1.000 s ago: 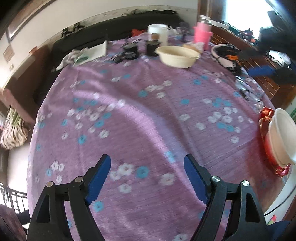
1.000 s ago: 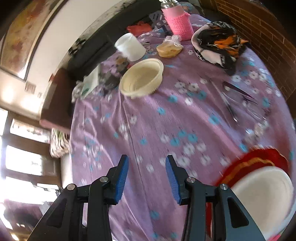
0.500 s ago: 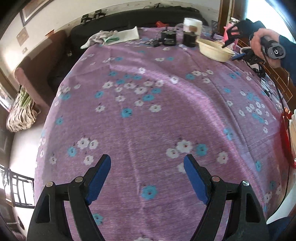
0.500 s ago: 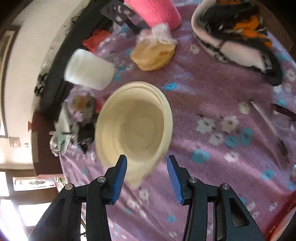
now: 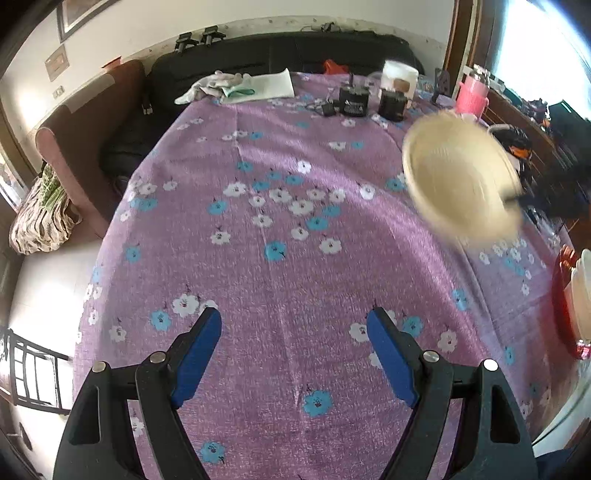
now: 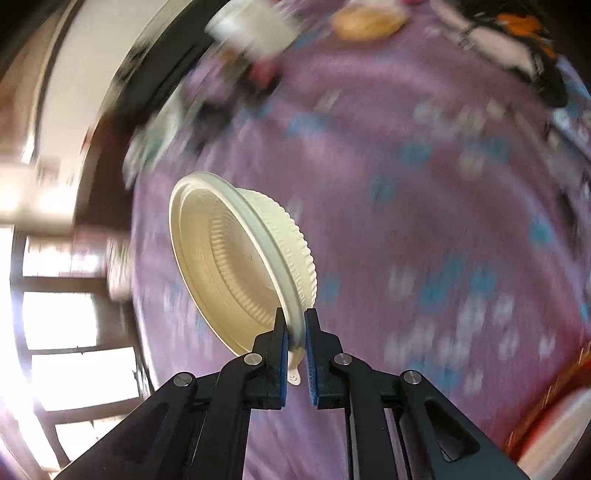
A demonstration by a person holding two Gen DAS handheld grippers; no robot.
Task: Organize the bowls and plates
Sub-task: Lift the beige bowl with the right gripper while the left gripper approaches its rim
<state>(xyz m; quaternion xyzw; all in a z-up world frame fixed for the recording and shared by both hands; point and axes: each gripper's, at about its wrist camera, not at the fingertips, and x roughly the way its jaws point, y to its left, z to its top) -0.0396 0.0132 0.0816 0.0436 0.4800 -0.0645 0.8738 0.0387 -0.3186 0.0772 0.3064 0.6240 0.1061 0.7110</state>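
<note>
My right gripper [image 6: 294, 325] is shut on the rim of a cream plastic bowl [image 6: 236, 266] and holds it tilted on edge above the purple flowered tablecloth [image 6: 424, 206]. The same bowl [image 5: 458, 177] shows blurred in the air at the right of the left wrist view. My left gripper [image 5: 294, 332] is open and empty, low over the near part of the table [image 5: 288, 258]. A white bowl [image 5: 581, 295] sits on a red plate [image 5: 561, 302] at the right table edge; it also shows in the right wrist view [image 6: 554, 428].
At the far end stand black chargers [image 5: 354, 101], a white container [image 5: 399, 75], a pink bottle [image 5: 471, 98] and folded cloths [image 5: 240, 86]. A black-orange item [image 6: 517, 40] and a tan lump [image 6: 365, 22] lie far right. A sofa [image 5: 88, 122] is at left.
My right gripper has closed on the cream bowl's rim and lifted it off the table, swinging it nearer. The left gripper stays open and has shifted only slightly.
</note>
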